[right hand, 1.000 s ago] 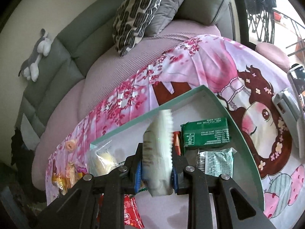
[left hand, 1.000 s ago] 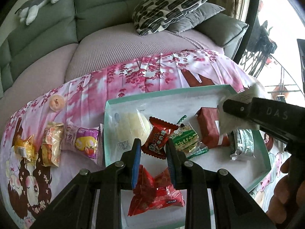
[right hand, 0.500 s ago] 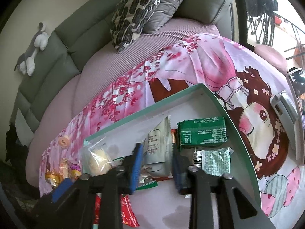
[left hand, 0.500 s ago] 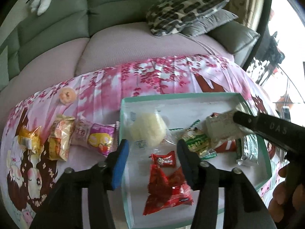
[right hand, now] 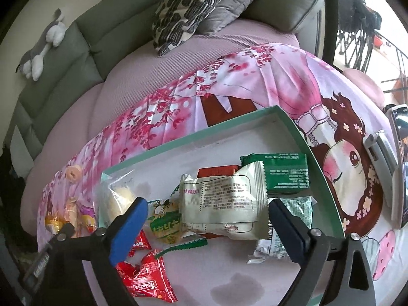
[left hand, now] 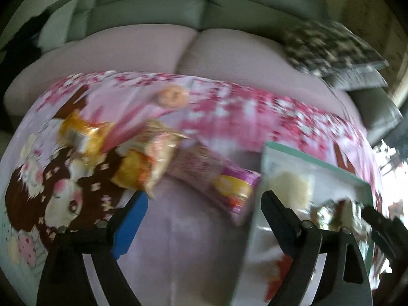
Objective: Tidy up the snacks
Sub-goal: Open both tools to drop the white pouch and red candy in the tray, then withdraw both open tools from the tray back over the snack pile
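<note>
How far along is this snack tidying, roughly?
Mostly done: the white packet, a green packet and red ones already lie in the teal box. Both tools, right tool and left tool, are opening with nothing between their jaws. Left on the cloth: the purple packet, yellow packets and a round snack.

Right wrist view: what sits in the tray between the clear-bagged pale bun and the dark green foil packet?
In the right wrist view, a yellow-green snack pouch and a large white wrapper lie between the bun and green packet, the wrapper overlapping a red pack.
</note>
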Action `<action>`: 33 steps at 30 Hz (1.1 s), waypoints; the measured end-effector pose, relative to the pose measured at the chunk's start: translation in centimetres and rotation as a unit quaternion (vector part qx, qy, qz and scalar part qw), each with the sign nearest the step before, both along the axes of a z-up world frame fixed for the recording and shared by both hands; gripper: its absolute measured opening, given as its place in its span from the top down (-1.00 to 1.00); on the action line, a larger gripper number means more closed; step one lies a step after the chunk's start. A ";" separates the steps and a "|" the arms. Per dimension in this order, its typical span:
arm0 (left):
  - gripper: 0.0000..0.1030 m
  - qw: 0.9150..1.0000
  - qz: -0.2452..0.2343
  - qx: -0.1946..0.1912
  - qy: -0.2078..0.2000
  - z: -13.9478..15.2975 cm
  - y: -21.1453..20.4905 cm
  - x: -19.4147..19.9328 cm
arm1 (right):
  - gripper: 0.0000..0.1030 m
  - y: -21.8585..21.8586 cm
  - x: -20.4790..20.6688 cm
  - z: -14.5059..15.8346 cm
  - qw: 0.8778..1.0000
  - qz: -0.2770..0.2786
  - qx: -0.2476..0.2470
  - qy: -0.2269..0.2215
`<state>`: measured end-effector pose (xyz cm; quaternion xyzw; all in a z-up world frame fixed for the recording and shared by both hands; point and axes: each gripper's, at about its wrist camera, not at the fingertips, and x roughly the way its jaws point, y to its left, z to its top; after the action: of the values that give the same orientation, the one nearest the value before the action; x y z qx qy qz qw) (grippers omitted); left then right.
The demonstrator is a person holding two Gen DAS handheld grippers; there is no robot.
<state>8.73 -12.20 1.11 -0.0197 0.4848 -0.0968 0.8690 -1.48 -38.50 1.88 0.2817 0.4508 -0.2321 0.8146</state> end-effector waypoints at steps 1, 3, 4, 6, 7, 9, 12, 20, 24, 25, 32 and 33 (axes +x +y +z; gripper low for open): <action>-0.83 1.000 0.014 -0.006 -0.001 0.0 0.8 0.2 | -1.00 0.1 0.0 0.1 1.000 0.002 -0.001 -0.001; -0.87 0.999 0.042 -0.013 -0.003 -0.2 2.1 0.5 | -1.00 0.4 0.2 0.2 1.000 0.005 -0.006 -0.004; -0.89 0.998 0.055 -0.013 -0.003 -0.3 2.7 0.6 | -1.00 0.6 0.2 0.4 1.000 0.007 -0.009 -0.006; -0.92 0.997 0.077 -0.012 -0.001 -0.5 3.7 0.9 | -1.00 0.9 0.3 0.5 1.000 0.011 -0.012 -0.011; -0.92 0.996 0.085 -0.012 -0.001 -0.6 4.2 1.0 | -1.00 1.0 0.4 0.6 1.000 0.012 -0.013 -0.013; -0.93 0.995 0.098 -0.013 -0.001 -0.6 5.0 1.1 | -1.00 1.3 0.5 1.0 1.000 0.014 -0.019 -0.019; -0.93 0.993 0.116 -0.014 -0.005 -0.5 5.9 1.2 | -1.00 1.8 0.6 1.7 0.999 0.015 -0.030 -0.030; -0.93 0.992 0.125 -0.012 -0.010 0.0 6.9 1.2 | -1.00 3.5 1.4 2.8 0.997 0.034 -0.038 -0.052; -0.93 0.992 0.128 -0.008 -0.011 0.2 7.3 1.3 | -1.00 4.8 2.0 2.8 0.996 0.053 -0.044 -0.050; -0.93 0.991 0.130 -0.007 -0.011 0.2 7.4 1.2 | -1.00 5.2 2.2 2.8 0.996 0.058 -0.045 -0.051; -0.93 0.987 0.159 0.016 -0.014 0.6 9.9 1.6 | -1.00 8.0 3.4 2.8 0.992 0.101 -0.046 -0.053; -0.93 0.986 0.166 0.017 -0.014 0.5 10.5 1.6 | -1.00 8.4 3.6 2.8 0.992 0.106 -0.047 -0.054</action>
<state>10.33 -1.75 1.65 -0.0837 0.4644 0.0565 0.8798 2.10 -30.09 4.66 0.2054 0.4225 -0.1496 0.8700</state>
